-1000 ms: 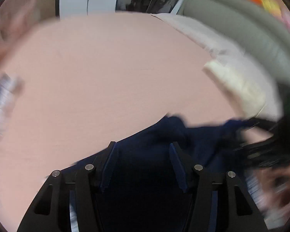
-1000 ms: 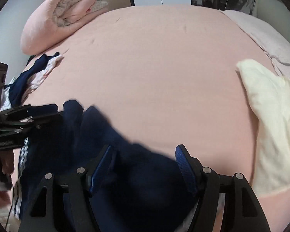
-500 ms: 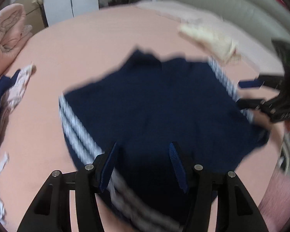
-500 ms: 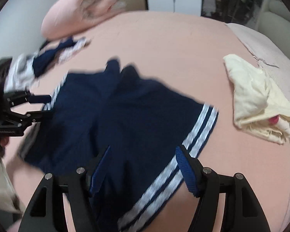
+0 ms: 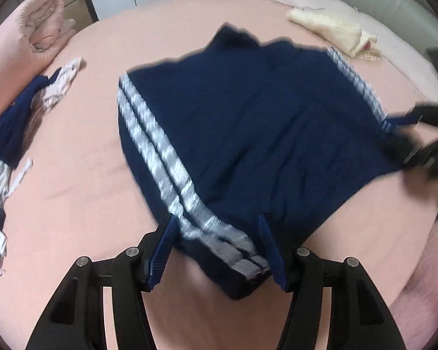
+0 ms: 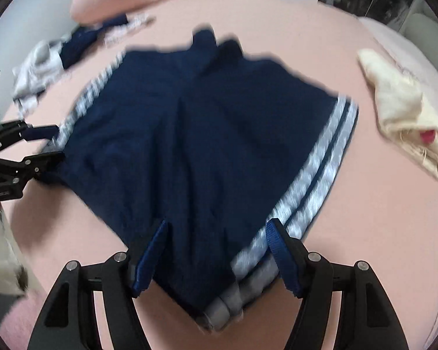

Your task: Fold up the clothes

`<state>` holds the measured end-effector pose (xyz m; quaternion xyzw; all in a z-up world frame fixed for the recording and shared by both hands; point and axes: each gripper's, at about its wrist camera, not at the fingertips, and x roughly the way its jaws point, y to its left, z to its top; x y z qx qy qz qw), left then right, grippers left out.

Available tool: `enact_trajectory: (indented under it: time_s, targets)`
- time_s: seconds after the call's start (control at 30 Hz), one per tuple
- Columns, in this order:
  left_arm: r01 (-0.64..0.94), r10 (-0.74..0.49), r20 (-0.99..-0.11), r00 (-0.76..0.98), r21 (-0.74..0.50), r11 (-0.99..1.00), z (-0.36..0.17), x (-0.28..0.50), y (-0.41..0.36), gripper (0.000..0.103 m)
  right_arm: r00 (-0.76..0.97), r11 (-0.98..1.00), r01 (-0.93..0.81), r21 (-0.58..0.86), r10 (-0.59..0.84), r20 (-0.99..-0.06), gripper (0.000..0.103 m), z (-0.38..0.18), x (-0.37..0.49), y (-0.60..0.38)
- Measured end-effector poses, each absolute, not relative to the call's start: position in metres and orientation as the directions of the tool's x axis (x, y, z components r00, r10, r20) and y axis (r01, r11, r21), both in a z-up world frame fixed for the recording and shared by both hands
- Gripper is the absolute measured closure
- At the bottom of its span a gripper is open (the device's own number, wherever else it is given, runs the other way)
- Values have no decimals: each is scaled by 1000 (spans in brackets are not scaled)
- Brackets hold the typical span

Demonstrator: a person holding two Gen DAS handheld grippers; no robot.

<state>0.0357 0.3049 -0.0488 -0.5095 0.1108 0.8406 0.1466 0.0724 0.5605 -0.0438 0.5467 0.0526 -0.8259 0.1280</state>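
Observation:
Navy shorts with white side stripes [image 5: 248,134] lie spread flat on the pink bed [image 5: 81,180]; they also show in the right wrist view [image 6: 195,145]. My left gripper [image 5: 217,250] stands open around the waistband corner at the striped left side. My right gripper [image 6: 217,256] stands open around the waistband corner at the striped right side. The cloth lies between each pair of fingers, and the fingers do not press it. Each gripper shows at the edge of the other's view, the right one [image 5: 420,143] blurred and the left one [image 6: 29,151] clear.
A cream garment [image 5: 333,29] lies at the far right of the bed, also in the right wrist view [image 6: 403,110]. A navy and white clothes pile [image 5: 17,122] lies at the left. A rolled pink quilt [image 5: 20,46] sits at the far left. A grey headboard [image 5: 394,3] is behind.
The shorts went from a bunched heap near the grippers to spread flat across the bed. Both grippers have drawn back toward the near edge with the waistband between their open fingers.

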Motion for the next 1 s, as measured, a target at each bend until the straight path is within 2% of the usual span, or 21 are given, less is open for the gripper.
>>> enact_trajectory:
  time_s: [0.1,0.17,0.23,0.33,0.6,0.77,0.93,0.97,1.0]
  targets:
    - [-314,134,-882,-451,16,-949,-33,42,284,47,-385,-967,250,54,-150,-911,34,-35,85,578]
    - [-233,143,-870,-472,-34,-972,-2,57,249,47,-397,-968,229,101,-188,-898,34,-23,92,591]
    - [-127,179,-889,-422,-138,-982,-3,62,233,47,-378,-971,163,174,-225,-898,34,-20,102,608]
    - [-39,303,-889,-343,-308,-950,-17,67,223,47,-314,-946,56,319,-320,-894,34,-33,114,624]
    - [172,487,-775,-402,-587,-791,-34,61,212,47,-331,-883,-95,460,-407,-851,34,-32,115,650]
    - [157,501,-770,-394,-594,-789,-34,70,215,48,-311,-908,-56,416,-380,-871,34,-38,97,624]
    - [88,382,-865,-325,-429,-899,-38,66,251,49,-301,-936,-9,351,-332,-894,32,-49,87,601]
    - [77,364,-875,-319,-407,-910,-37,67,254,54,-304,-933,-3,361,-343,-889,36,-49,87,600]
    - [85,343,-883,-322,-388,-918,-35,69,251,63,-304,-925,2,379,-362,-881,52,-48,87,599]
